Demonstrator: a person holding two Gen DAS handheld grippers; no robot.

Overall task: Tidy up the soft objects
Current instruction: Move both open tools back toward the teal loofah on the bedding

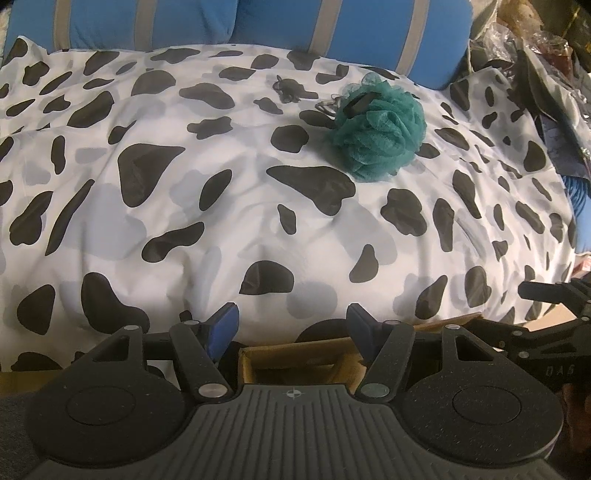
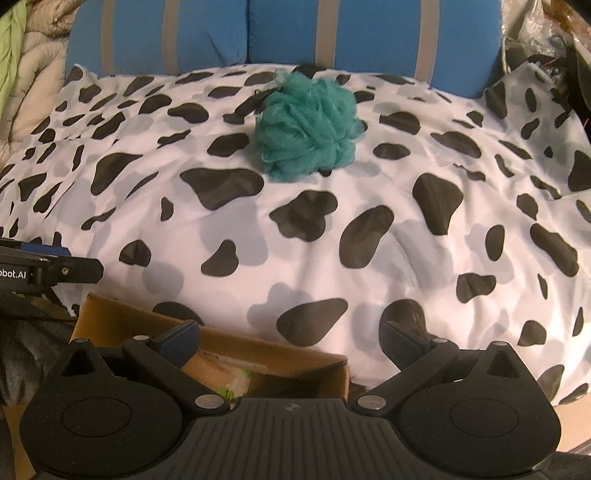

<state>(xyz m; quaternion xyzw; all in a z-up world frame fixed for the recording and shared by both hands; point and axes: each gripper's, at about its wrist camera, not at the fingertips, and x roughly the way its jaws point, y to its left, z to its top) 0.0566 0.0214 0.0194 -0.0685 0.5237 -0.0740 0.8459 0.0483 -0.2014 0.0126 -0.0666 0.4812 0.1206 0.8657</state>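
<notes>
Surface: a white cover with black and grey cow-patch print (image 1: 229, 206) (image 2: 332, 236) spreads, softly rumpled, across nearly the whole of both wrist views.
Backdrop: blue cushions with grey stripes (image 1: 258, 22) (image 2: 280, 29) stand along the cover's far edge at 12 o'clock.
Loofah: a teal mesh bath loofah (image 1: 380, 129) (image 2: 308, 125) rests on the cover, at 1 o'clock in the left view and 12 o'clock in the right, well apart from both tools; a black tag (image 1: 357, 104) lies on its top and a dark cord (image 1: 290, 88) trails on the cloth just beside it toward 11 o'clock.
Box: an open cardboard box (image 1: 295, 360) (image 2: 258, 350) sits at the cover's near edge, at 6 o'clock under both tools; something pale and green shows inside in the right view, too blurred to name.
Left gripper (image 1: 291, 330): jaws spread, nothing between the blue pads (image 1: 221, 325), poised over the box.
Right gripper (image 2: 290, 341): jaws spread wide, holding nothing, above the box's near corner.
Room, right side: crumpled clear plastic and dark clutter (image 1: 539, 48) pile at 2 o'clock in the left view.
Room, left side: a beige quilted fabric (image 2: 33, 70) bunches at 10 o'clock in the right view.
</notes>
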